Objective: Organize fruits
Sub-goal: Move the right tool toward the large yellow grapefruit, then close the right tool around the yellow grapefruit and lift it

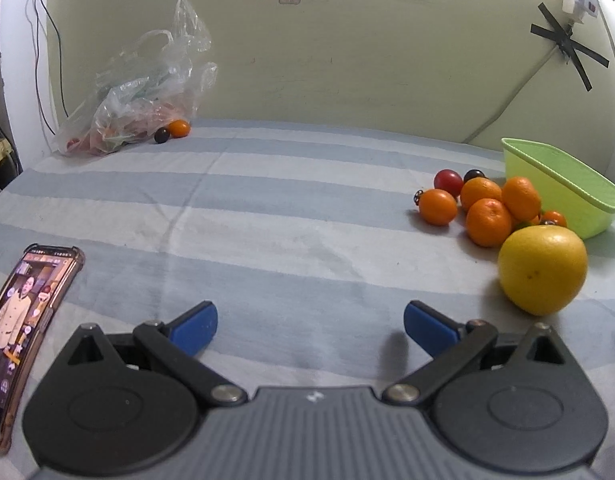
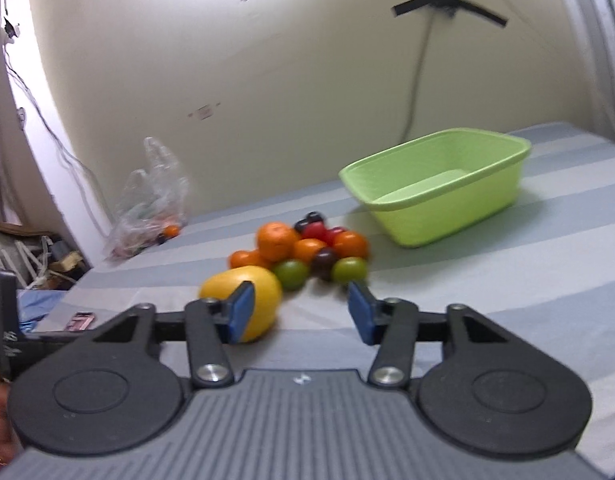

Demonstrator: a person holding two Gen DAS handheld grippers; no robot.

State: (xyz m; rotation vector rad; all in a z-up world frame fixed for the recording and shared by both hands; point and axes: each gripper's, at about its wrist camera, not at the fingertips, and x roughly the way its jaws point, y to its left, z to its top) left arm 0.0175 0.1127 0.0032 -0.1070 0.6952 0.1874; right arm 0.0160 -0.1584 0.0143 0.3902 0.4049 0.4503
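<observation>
1. Left wrist view: our left gripper [image 1: 310,328] sits nearest, low over the striped sheet [image 1: 267,216], its blue pads well apart and holding nothing. A phone [image 1: 25,320] with its screen lit lies just beside it on the left; a careless sweep that way would likely knock it.
2. To the right, a big yellow citrus [image 1: 542,270] rests in front of a heap of small oranges [image 1: 487,222], with the green tub [image 1: 563,190] behind. The heap touches the tub wall, so we judge that a nudge could send the round fruit rolling on the soft cloth.
3. Far left, a plastic bag [image 1: 147,92] slumps against the wall, with two stray fruits [image 1: 172,131] beside it (well apart from everything else).
4. Right wrist view, somewhat blurred: our right gripper [image 2: 300,310] is also spread wide and empty, pointed at the heap. Its left pad overlaps the yellow citrus [image 2: 263,292] in view; we cannot tell if they touch.
5. Green tomatoes [image 2: 349,270] lie at the heap's near edge. Closing on one risks squashing it, or scattering its neighbours.
6. The green tub [image 2: 447,184] stands empty beyond the heap, so any carry must lift over the fruit.
</observation>
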